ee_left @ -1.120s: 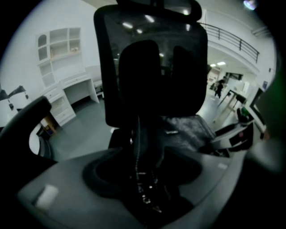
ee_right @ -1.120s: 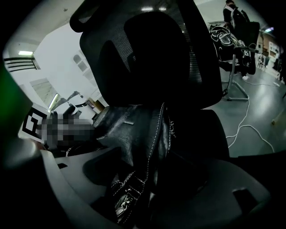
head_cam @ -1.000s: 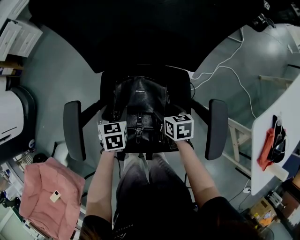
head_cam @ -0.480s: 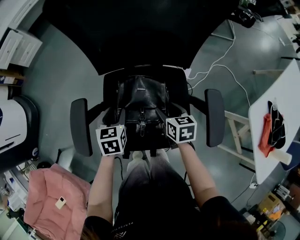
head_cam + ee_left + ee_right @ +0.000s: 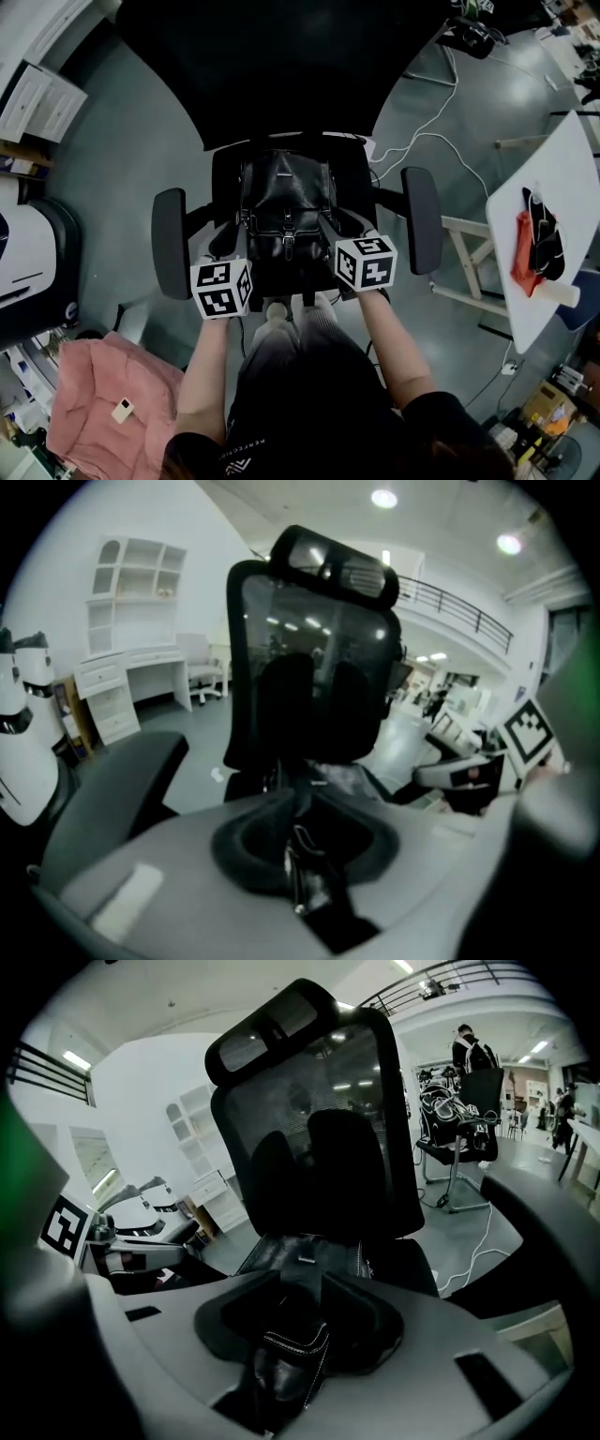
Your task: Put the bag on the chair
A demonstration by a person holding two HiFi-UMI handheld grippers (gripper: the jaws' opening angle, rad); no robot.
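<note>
1. Any lettering on the bag (image 5: 286, 202) is too small to read.
2. The bag rests on the chair (image 5: 171, 246) seat at centre frame, just above your two marker cubes (image 5: 222, 289).
3. Your left gripper (image 5: 302, 841) has just been closing. Its jaws are nearly together on a thin strap (image 5: 302, 883) with metal hardware.
4. Your right gripper (image 5: 302, 1321), also closing, pinches a fold (image 5: 281, 1358) of glossy black, white-stitched leather.

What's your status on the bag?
Left gripper, right gripper just closed onto straps. Bag sits on chair seat. Nothing in the way.
</note>
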